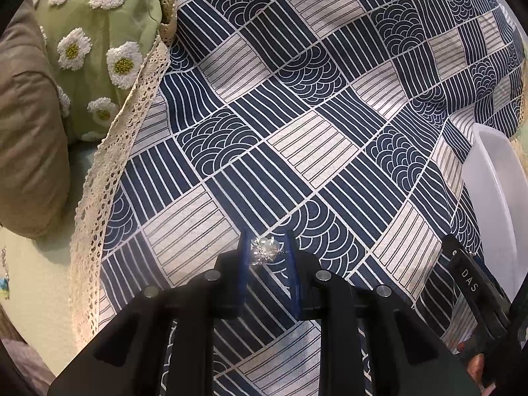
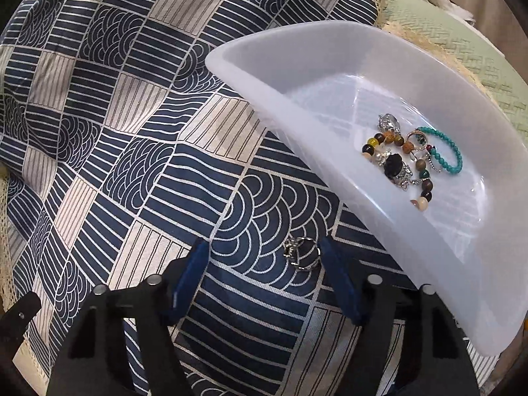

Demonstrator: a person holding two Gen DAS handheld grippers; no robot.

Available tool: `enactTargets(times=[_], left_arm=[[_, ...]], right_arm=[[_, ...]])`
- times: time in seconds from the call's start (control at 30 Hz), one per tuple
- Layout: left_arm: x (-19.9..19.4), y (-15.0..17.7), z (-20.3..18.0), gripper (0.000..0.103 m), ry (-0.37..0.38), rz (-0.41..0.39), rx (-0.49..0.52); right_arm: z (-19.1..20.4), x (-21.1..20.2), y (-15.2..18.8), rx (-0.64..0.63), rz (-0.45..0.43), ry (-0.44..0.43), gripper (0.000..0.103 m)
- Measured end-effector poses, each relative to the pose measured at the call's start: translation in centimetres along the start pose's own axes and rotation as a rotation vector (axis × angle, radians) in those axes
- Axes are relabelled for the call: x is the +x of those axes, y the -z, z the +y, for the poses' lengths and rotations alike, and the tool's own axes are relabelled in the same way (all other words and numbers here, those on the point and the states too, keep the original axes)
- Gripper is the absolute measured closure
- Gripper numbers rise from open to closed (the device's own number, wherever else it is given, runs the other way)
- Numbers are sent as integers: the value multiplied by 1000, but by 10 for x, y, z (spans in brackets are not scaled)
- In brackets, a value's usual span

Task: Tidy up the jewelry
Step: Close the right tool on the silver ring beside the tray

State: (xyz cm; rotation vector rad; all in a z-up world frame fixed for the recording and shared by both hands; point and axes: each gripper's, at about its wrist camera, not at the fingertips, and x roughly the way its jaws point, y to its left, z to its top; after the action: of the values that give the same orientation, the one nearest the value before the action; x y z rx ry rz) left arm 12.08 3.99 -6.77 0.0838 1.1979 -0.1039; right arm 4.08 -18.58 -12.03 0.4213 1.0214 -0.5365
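My left gripper (image 1: 268,252) points down at the patterned cloth and is shut on a small silver and pearl jewel (image 1: 265,250), held between its blue pads (image 1: 245,257). In the right wrist view my right gripper (image 2: 262,254) stands open just above the cloth. A silver ring-like piece (image 2: 301,253) lies on the cloth between its fingers, close to the right-hand fingertip (image 2: 326,252); neither pad presses on it. A white plastic tray (image 2: 264,76) right of it holds several bead bracelets (image 2: 445,151) and silver pieces.
A navy and cream patterned cloth (image 1: 297,115) with a lace edge (image 1: 109,151) covers the surface. A green daisy cushion (image 1: 99,33) and a tan cushion (image 1: 29,132) lie at the left. The tray's rim (image 1: 495,181) and the other black gripper body (image 1: 468,277) show at the right.
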Motion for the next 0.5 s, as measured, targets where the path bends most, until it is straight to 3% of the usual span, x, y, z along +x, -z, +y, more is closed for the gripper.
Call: enactTargets(times=[0.2, 0.33, 0.4, 0.5], left_arm=[[1, 0, -1, 83, -2, 2, 4], [1, -1, -1, 83, 1, 0, 11], [1, -1, 0, 83, 2, 0, 10], [1, -1, 0, 83, 2, 1, 11]], right_arm=[[4, -7, 8, -23, -4, -53, 68], [7, -7, 8, -33, 1, -76, 78], [9, -8, 8, -41, 4, -90, 89], [12, -9, 10, -54, 3, -90, 91]])
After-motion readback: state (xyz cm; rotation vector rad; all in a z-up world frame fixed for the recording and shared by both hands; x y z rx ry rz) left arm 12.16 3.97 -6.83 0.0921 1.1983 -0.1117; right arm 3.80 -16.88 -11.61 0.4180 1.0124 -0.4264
